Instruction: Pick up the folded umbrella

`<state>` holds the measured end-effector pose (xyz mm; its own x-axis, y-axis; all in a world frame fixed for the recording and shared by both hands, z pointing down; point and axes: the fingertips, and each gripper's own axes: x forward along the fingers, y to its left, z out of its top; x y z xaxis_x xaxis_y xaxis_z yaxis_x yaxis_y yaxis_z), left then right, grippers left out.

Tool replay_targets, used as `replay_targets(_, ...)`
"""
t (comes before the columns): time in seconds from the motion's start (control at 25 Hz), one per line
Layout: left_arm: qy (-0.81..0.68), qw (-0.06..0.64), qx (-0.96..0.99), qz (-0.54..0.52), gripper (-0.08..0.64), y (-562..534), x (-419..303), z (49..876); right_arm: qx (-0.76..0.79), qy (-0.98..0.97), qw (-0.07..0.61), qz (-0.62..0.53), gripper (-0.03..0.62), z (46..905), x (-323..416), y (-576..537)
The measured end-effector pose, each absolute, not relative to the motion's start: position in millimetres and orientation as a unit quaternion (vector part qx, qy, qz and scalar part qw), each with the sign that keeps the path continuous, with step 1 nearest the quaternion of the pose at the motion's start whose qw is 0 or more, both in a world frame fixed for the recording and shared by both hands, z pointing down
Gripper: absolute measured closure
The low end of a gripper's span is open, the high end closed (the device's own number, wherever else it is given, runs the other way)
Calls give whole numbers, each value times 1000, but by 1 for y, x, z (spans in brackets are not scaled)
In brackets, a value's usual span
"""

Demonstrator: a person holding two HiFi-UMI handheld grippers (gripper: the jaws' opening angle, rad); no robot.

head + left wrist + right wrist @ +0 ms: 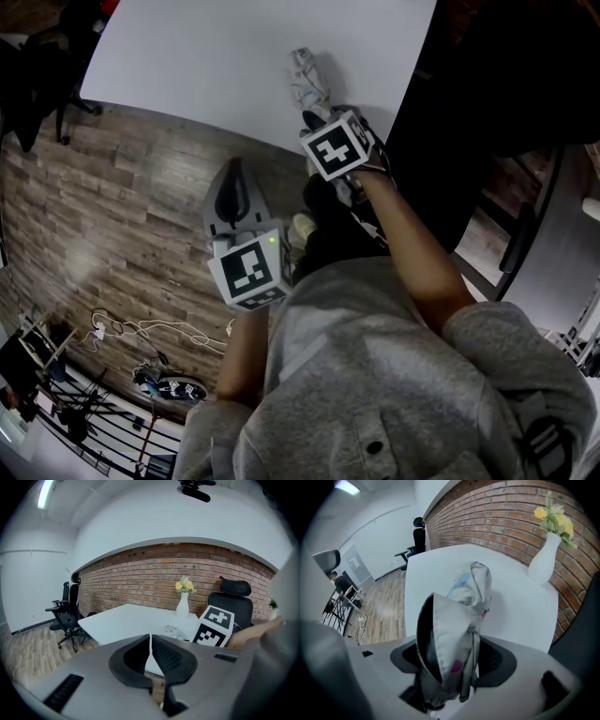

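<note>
Folded umbrella of pale patterned fabric [461,620]: sits clamped between jaws of right gripper [454,665], reaching out over white tabletop [216,56] near its edge. Left gripper [151,653]: jaws nearly together, holding nothing, above brown wood-plank floor [112,206] beside tabletop.

You are in what looks like an office meeting room. A large white table [126,620] fills the middle, with black swivel chairs [65,613] off to one side and a high-backed chair [232,597] at its far edge. A bare brick wall [140,581] runs behind, a white vase [182,605] of yellow flowers [185,586] stands on the table, the floor [112,216] is wood plank, and a strip light [44,494] sits overhead.
</note>
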<state>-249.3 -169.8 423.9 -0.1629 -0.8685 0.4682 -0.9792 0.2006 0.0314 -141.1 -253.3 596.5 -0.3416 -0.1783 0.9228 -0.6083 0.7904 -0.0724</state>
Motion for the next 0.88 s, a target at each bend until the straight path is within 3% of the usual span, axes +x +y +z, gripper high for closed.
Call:
replay_targets(0.2, -750, 208, 613, 135, 535, -172, -258, 422, 248, -792, 518, 206, 290, 589, -143, -261)
replay_targets(0.36, -750, 211, 613, 131, 535, -166, -258, 421, 247, -796, 510, 214, 329, 588, -140, -262)
replay_targets(0.88, -754, 204, 612, 124, 535, -157, -267, 413, 256, -825, 419, 282, 357, 565, -127, -267)
